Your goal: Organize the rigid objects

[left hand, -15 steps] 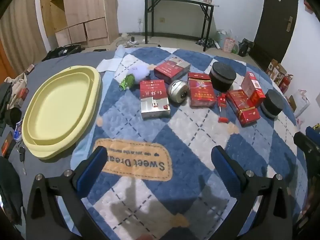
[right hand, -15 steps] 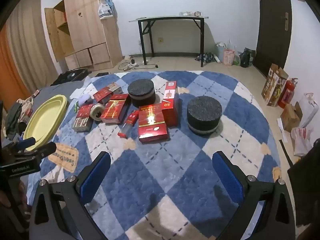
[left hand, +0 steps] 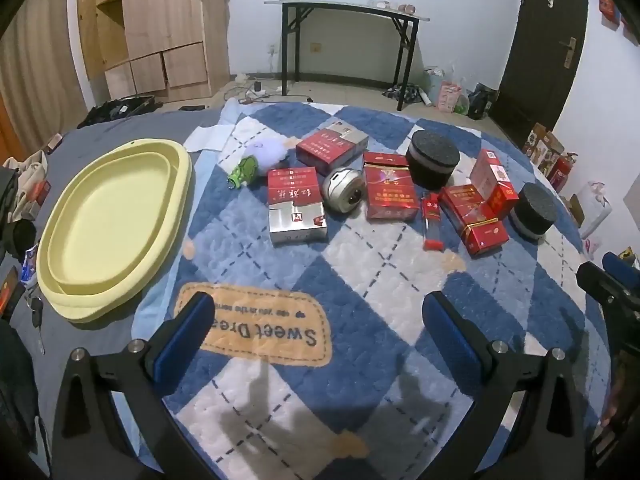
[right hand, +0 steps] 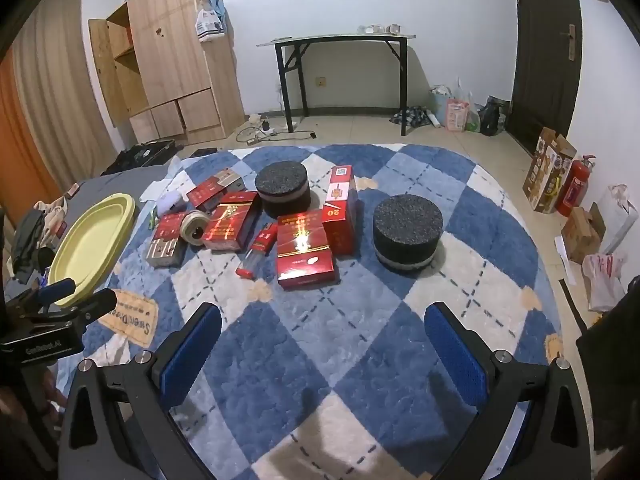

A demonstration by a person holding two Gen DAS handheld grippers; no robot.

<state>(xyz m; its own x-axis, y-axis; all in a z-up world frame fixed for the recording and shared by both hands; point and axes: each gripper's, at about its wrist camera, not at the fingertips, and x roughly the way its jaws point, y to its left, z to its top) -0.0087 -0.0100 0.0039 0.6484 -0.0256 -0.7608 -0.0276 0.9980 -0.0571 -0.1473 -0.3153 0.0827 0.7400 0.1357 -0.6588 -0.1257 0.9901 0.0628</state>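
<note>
Hovering unchanged from a moment ago, both the left hand-held gripper (left hand: pixel 316 322) and right hand-held gripper (right hand: pixel 323 332) gape empty, boxes (left hand: pixel 296 204) untouched, tray (left hand: pixel 108 224) bare.

Left gripper (left hand: pixel 318 322): black angular plastic frame w/ two arms, each ending in a blue textured rubber pad (left hand: pixel 185 342), silver round screws at the arm joints. Right gripper (right hand: pixel 323 338): same build, black frame, blue dimpled pads (right hand: pixel 456 354), silver screws near + far along each arm. In the right wrist view, the left unit's black body at left edge carries small white lettering, too small to read fully.
</note>
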